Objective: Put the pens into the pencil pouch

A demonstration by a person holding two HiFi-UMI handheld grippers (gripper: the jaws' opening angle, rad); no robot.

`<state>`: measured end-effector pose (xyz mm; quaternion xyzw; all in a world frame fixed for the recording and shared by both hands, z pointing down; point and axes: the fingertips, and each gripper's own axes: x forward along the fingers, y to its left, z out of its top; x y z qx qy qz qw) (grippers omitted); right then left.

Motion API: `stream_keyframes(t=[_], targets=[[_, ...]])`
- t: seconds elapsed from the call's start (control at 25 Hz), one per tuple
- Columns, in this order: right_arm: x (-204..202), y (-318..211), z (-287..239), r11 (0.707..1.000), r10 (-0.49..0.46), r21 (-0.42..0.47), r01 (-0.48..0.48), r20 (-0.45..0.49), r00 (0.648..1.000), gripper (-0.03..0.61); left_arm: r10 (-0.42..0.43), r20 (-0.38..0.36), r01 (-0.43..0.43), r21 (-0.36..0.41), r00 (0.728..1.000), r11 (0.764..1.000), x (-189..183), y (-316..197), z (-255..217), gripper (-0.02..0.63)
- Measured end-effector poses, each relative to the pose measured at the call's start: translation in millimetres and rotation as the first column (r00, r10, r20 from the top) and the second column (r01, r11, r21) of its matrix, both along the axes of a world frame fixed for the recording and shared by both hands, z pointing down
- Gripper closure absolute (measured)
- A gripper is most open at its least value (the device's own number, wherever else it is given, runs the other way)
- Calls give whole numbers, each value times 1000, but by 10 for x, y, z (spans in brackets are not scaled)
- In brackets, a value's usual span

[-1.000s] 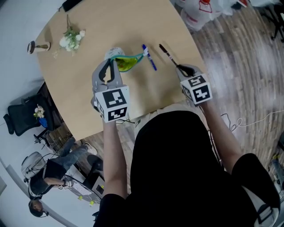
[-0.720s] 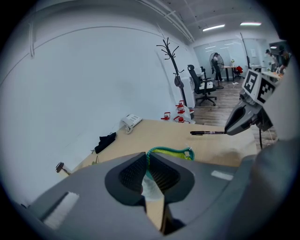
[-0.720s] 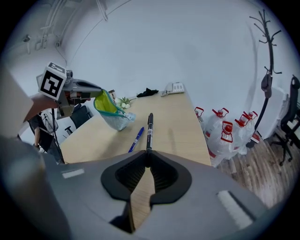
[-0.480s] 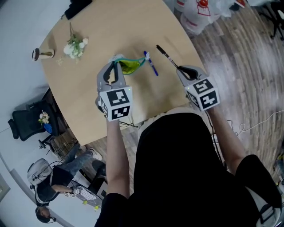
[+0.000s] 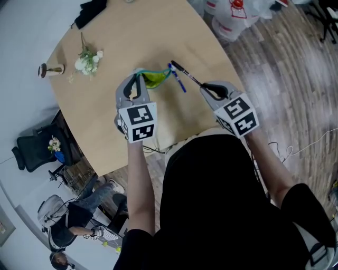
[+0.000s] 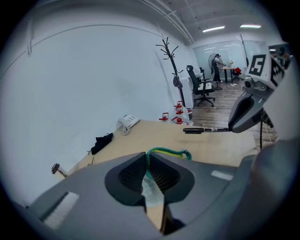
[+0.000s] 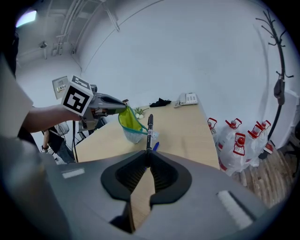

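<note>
A pencil pouch (image 5: 155,78) with a green rim and yellow-green lining stands open on the round wooden table (image 5: 132,37). My left gripper (image 5: 139,75) is shut on its near rim and holds the mouth up; in the left gripper view the pads (image 6: 136,171) pinch the pouch (image 6: 168,152). My right gripper (image 5: 203,87) is shut on a black pen (image 5: 185,74) and holds it above the table, tip pointing at the pouch. In the right gripper view the black pen (image 7: 149,129) sticks out toward the pouch (image 7: 127,122). A blue pen (image 5: 179,79) lies beside the pouch.
A small bunch of white flowers (image 5: 87,59) and a small dark-capped object (image 5: 50,69) lie at the table's left. A black item (image 5: 92,11) sits at the far edge. Water bottles (image 5: 231,15) stand on the floor to the right. A person (image 5: 68,224) and an office chair (image 5: 30,145) are lower left.
My right gripper has risen and swung left with the black pen, bringing its tip close to the pouch mouth. The left gripper and pouch have stayed put.
</note>
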<state>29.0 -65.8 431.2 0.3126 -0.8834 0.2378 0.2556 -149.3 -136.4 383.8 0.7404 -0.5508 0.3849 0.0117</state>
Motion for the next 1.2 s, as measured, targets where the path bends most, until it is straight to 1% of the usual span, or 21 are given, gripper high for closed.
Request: stream_keyframes(t=[0.36, 0.8, 1.0, 1.2], targets=[[-195, 155, -100, 995, -93, 23, 92, 24, 995, 535, 5, -6, -5, 3, 1000, 1000, 49, -5, 2, 589], [-399, 264, -79, 986, -168, 16, 168, 29, 985, 535, 19, -25, -19, 3, 1000, 1000, 134, 22, 21, 589], [-516, 299, -41, 980, -197, 9, 197, 27, 980, 535, 19, -24, -19, -8, 1000, 1000, 124, 75, 32, 589], [-627, 304, -12, 976, -218, -2, 218, 32, 975, 535, 27, -36, -27, -4, 999, 1000, 148, 117, 34, 589]])
